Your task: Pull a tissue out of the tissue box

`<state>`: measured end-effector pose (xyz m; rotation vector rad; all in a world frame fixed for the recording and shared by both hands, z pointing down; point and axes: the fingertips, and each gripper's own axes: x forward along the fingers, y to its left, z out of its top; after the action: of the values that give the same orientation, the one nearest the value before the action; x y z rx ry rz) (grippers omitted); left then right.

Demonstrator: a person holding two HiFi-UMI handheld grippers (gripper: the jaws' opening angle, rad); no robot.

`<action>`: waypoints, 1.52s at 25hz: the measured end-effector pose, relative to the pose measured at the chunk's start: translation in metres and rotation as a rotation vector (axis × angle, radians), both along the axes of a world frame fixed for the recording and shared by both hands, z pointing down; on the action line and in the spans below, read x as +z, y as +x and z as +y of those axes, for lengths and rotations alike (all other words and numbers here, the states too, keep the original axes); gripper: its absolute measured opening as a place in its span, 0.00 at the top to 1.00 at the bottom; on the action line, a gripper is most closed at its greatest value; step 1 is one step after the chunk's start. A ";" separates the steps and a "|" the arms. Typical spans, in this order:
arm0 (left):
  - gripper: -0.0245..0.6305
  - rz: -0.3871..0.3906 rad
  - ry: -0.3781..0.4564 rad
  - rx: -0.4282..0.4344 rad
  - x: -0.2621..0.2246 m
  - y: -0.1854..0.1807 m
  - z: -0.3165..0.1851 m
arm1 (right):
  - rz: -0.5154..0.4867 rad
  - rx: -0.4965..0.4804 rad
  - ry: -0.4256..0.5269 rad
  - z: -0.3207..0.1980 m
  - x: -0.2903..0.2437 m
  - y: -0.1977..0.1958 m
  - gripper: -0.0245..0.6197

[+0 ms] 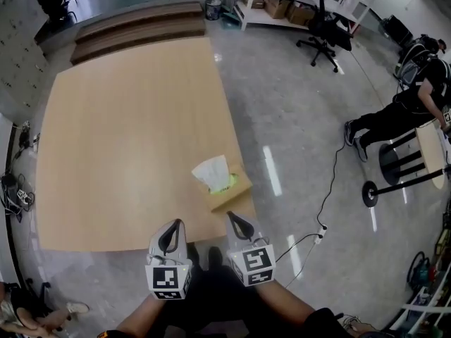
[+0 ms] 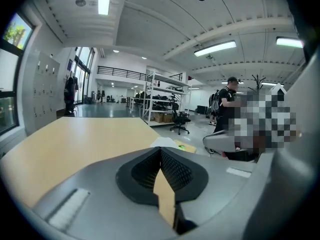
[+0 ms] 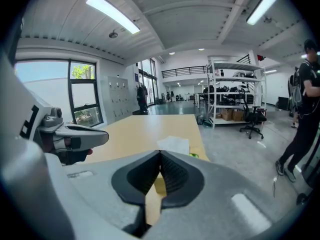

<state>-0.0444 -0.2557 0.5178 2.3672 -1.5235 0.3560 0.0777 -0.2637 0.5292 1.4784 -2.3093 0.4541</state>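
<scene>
The table [image 1: 120, 139] is lying bare toward its left and far edges; the box [image 1: 236, 191] is sitting at the right edge by the near-right corner, a tissue [image 1: 211, 172] standing up out of it; the right gripper [image 1: 230, 216] is hovering near the box at the near edge, the left gripper [image 1: 177, 223] beside it, both jaws clenched on nothing; a cable [image 1: 328, 196] is trailing over the floor off the right edge.

L claw [image 1: 177, 223], R claw [image 1: 230, 216]: grey shells, black ribbed pads [image 2: 176, 170], b/w marker cubes [image 1: 169, 279].
</scene>
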 end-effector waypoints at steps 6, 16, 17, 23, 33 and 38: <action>0.88 0.004 0.001 0.098 0.015 0.008 -0.057 | 0.065 0.039 -0.060 -0.048 0.021 -0.001 0.90; 0.86 0.011 -0.067 0.173 0.051 0.001 -0.111 | 0.174 0.047 -0.251 -0.083 0.074 -0.010 0.76; 0.86 0.015 -0.074 0.176 0.054 0.000 -0.114 | 0.179 0.052 -0.270 -0.085 0.076 -0.011 0.75; 0.86 0.027 -0.104 0.195 0.071 -0.001 -0.118 | 0.208 0.050 -0.313 -0.089 0.089 -0.016 0.76; 0.87 0.010 -0.071 0.182 0.061 0.001 -0.100 | 0.245 0.029 -0.272 -0.084 0.093 -0.017 0.96; 0.89 0.009 -0.041 0.144 0.038 0.006 -0.083 | 0.138 0.076 -0.154 -0.084 0.046 -0.006 0.96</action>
<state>-0.0383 -0.3389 0.5558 2.4494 -1.3331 0.4047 0.0720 -0.3477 0.5754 1.4786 -2.0695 0.5214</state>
